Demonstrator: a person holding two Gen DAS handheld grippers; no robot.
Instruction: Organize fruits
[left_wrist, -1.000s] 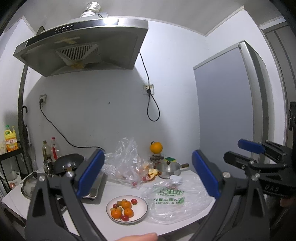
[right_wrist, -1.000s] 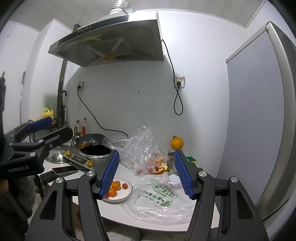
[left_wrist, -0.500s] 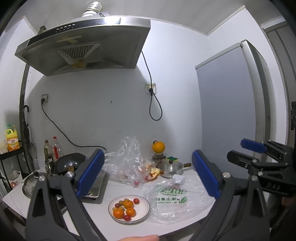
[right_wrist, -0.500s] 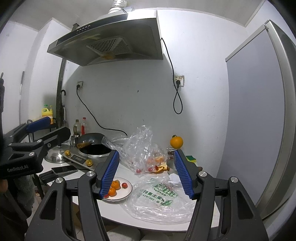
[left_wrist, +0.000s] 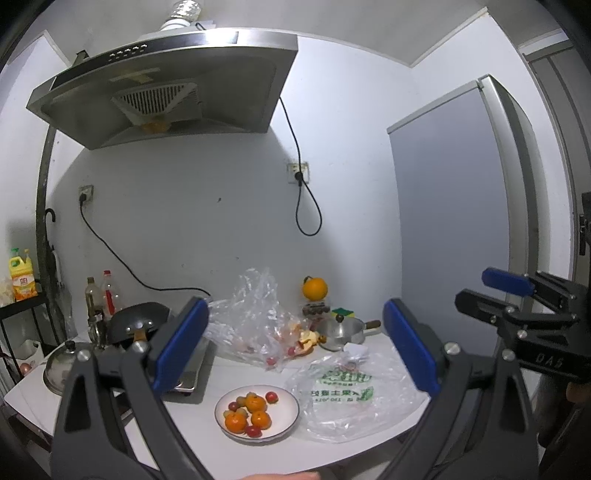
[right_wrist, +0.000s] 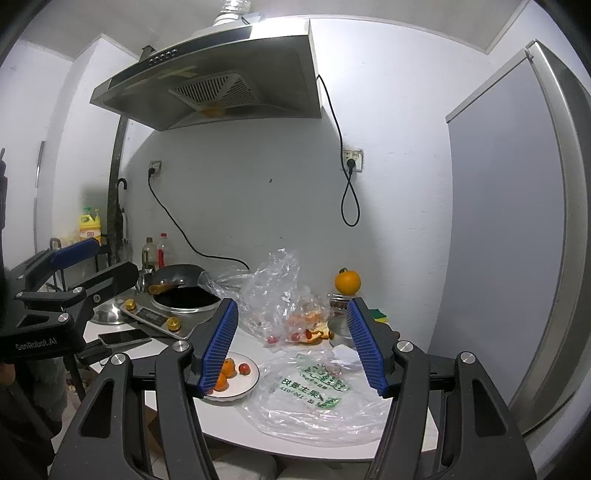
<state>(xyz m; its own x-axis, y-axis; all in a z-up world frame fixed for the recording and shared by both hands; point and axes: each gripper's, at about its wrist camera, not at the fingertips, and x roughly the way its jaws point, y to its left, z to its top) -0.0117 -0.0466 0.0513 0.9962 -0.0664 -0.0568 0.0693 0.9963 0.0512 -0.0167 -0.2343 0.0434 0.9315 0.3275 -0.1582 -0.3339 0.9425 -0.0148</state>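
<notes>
A white plate (left_wrist: 282, 430) with small oranges (left_wrist: 255, 404) and cherry tomatoes (left_wrist: 272, 396) sits near the front of the white table (left_wrist: 207, 450). The same plate (right_wrist: 248, 384) shows partly behind my right gripper's left finger. A large orange (left_wrist: 314, 288) (right_wrist: 347, 282) rests on a stand by the wall. Orange peel and tomatoes lie in a crumpled clear bag (left_wrist: 258, 325) (right_wrist: 280, 302). My left gripper (left_wrist: 295, 350) is open, held well back from the table. My right gripper (right_wrist: 293, 350) is open too, with nothing between its fingers.
A flat printed plastic bag (left_wrist: 351, 395) (right_wrist: 314, 398) lies right of the plate. A wok (right_wrist: 177, 284) on a cooktop, a pot lid (left_wrist: 61, 369), bottles (left_wrist: 107, 295) and a phone (right_wrist: 123, 336) fill the left. A small steel pot (left_wrist: 341, 330) stands at the back; a fridge (right_wrist: 517, 240) stands right.
</notes>
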